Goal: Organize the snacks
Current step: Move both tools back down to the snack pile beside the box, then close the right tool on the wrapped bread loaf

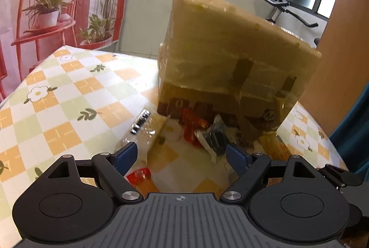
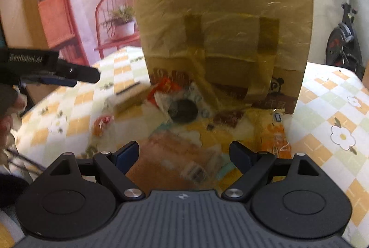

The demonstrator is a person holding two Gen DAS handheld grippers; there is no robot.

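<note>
A tall cardboard box [image 1: 230, 59] wrapped in clear tape stands on the checked tablecloth [image 1: 64, 95]; it also shows in the right wrist view [image 2: 221, 31]. Loose snack packets lie in front of it: a red packet [image 1: 191, 128], a dark cookie pack [image 1: 216, 139], a pale cracker pack [image 1: 150, 128] and a red candy [image 1: 140, 176]. My left gripper [image 1: 182, 153] is open above them. My right gripper [image 2: 184, 153] is open over a yellow packet [image 2: 184, 155], near the dark cookie pack [image 2: 182, 109]. The left gripper [image 2: 57, 75] shows at the left.
The tablecloth [image 2: 334, 109] extends right of the box. An orange packet [image 2: 276, 135] lies by the box's right corner. A pink printed backdrop [image 1: 46, 6] hangs behind the table. An exercise bike [image 2: 343, 45] stands at the far right.
</note>
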